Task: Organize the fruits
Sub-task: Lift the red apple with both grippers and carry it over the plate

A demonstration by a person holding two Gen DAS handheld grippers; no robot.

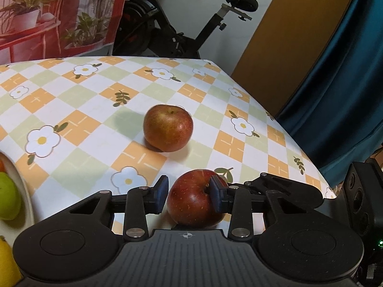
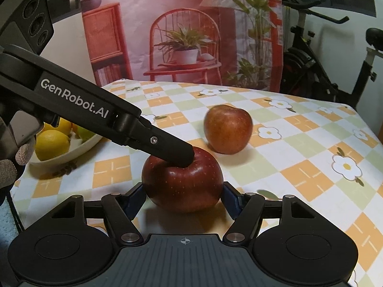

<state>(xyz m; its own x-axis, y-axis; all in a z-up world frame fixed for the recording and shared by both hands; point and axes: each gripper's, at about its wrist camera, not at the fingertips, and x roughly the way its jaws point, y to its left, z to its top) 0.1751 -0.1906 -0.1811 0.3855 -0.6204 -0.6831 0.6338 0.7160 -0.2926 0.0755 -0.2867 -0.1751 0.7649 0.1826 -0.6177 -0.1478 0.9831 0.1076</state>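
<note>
Two apples: a dark red apple [image 2: 182, 184] lies toward the near edge of the table [image 2: 299, 167]. A paler red-yellow apple [image 1: 168, 128] sits apart from it, nearer the table's middle.
Hidden: the lower back of the dark red apple is covered by the gripper bodies. One left finger cannot be seen in the right wrist view.
Cut off: the white bowl [image 2: 79, 147] at the table's left edge is crossed by the left gripper's arm, so part of its fruit is covered.
Bowl count: two lemons [image 2: 51, 143] and one green fruit [image 2: 85, 131] show; any more cannot be told.
Left gripper [image 1: 189, 191]: narrowly set. One blue pad [image 1: 219, 197] rests in the dark red apple's stem hollow, the other is right at its flank. Whether that one presses cannot be made out.
Right gripper [image 2: 183, 197]: about half spread, with its two pads closed against opposite sides of the same dark red apple, which rests on the table.
Hand: one gloved hand [image 2: 9, 165] is partly in view at the picture's left edge.
Behind the table: one exercise bike [image 1: 191, 24].
</note>
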